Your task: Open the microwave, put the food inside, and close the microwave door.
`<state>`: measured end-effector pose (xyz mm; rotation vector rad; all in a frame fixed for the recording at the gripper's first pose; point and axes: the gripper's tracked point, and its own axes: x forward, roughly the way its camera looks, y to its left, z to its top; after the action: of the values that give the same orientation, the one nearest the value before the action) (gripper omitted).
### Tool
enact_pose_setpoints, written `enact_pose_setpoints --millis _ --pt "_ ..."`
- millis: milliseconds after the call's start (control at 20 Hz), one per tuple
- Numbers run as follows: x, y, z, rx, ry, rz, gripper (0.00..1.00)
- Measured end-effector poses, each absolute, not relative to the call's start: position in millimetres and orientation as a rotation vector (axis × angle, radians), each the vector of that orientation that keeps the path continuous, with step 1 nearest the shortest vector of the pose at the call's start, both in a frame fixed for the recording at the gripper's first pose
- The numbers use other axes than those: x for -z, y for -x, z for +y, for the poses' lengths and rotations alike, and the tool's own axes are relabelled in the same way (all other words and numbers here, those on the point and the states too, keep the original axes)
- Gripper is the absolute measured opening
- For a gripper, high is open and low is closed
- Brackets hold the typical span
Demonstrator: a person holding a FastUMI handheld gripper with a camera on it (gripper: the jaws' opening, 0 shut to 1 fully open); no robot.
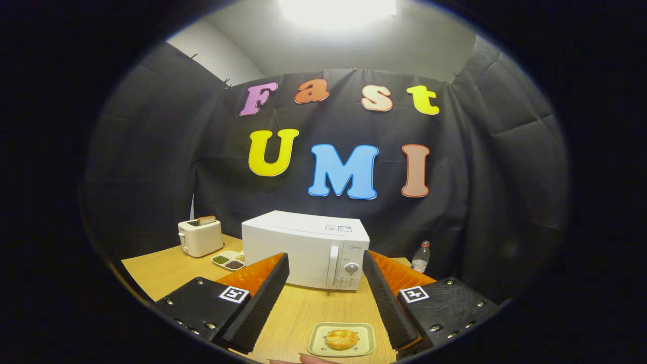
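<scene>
A white microwave (305,248) stands on the wooden table (162,270) beyond my fingers, its door shut, with a vertical handle (332,266) and a control panel on its right side. Low between my fingers lies a small pale square plate (316,342) carrying a round golden bun (341,338). My gripper (326,263) is open, its two fingers spread wide to either side of the plate, touching nothing. A fingertip of a person's hand (313,359) shows just in front of the plate.
A white toaster (200,236) with a slice of bread stands at the far left of the table. A divided dish of beans (228,260) lies between toaster and microwave. A clear plastic bottle (420,257) stands right of the microwave.
</scene>
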<state>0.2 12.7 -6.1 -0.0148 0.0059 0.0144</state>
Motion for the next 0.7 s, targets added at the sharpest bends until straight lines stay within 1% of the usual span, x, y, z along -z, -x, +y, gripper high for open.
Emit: enact_pose_setpoints --millis 350,700 --pt "16 -18 18 -0.04 -0.018 0.014 0.93" --pt "59 -71 23 -0.049 -0.064 0.07 0.93"
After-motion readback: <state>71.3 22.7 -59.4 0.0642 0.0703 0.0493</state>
